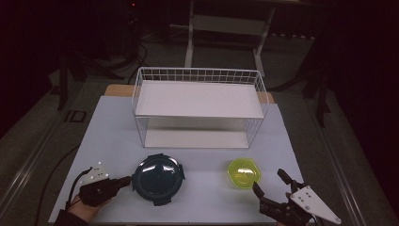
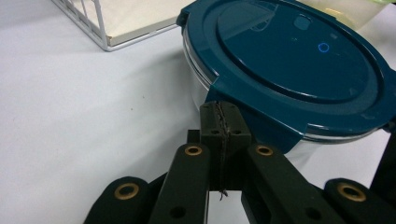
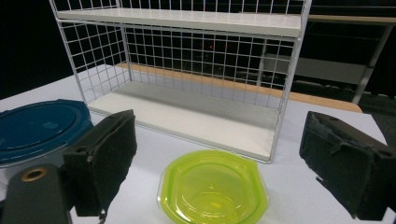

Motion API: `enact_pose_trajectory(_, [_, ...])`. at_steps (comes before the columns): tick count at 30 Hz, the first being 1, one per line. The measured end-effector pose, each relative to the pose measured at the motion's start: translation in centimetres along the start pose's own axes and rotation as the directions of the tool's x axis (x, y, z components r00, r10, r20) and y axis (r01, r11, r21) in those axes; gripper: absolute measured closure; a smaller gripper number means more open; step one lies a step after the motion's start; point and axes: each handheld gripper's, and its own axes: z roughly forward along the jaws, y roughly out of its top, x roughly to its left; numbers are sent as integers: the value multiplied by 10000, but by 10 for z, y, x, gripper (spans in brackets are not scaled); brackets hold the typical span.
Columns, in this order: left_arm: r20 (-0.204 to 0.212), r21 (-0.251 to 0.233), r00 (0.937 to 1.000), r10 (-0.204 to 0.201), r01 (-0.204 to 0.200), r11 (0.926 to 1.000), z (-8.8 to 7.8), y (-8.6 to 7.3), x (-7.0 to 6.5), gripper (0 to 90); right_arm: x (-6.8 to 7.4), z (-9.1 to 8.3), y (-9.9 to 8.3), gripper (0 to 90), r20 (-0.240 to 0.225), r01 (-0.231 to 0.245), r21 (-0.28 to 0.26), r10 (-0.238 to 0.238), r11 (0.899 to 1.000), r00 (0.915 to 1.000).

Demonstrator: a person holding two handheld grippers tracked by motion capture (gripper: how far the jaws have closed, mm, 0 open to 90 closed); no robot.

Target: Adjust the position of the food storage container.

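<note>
A round container with a dark blue clip-on lid (image 1: pixel 157 179) sits on the white table at the front left. My left gripper (image 1: pixel 128 179) lies level at its left side, shut, pads pressed flat together with nothing between them. In the left gripper view the tip (image 2: pixel 219 116) sits right at a lid clip of the container (image 2: pixel 299 60). A small yellow-green bowl (image 1: pixel 243 172) stands empty at the front right. My right gripper (image 1: pixel 268 180) is just in front of it, open. The bowl (image 3: pixel 212 189) lies ahead of and between the wide jaws (image 3: pixel 224 140), untouched.
A white wire rack (image 1: pixel 197 99) with two shelves stands behind both items, its open side facing me; both shelves are bare. In the right gripper view the rack (image 3: pixel 187 70) rises just beyond the bowl. The white table (image 1: pixel 108 136) ends close behind the rack; dark floor surrounds it.
</note>
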Motion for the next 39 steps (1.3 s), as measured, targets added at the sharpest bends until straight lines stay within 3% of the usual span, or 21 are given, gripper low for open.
enact_pose_trajectory(23, [-32,-82,10000,-80,80,9999,17,14,9,889,2,0,0,106,-50,29,11,-29,10000,10000])
enact_pose_trajectory(29, [324,-460,9992,-246,261,9986,10,17,8,865,3,1,-1,107,-120,3,7,-3,10000,9999])
enact_pose_trajectory(32, [689,-718,9968,-408,457,9964,4,20,7,750,4,1,-1,106,-154,47,73,-45,10000,9999])
enact_pose_trajectory(36, [1287,-1003,9903,-522,653,9928,-3,24,5,527,6,4,-1,106,-269,104,182,-99,9998,9996])
enact_pose_trajectory(39, [1476,-1051,9873,-586,746,9917,-5,26,3,338,7,7,-2,106,-454,132,446,-112,9989,9989])
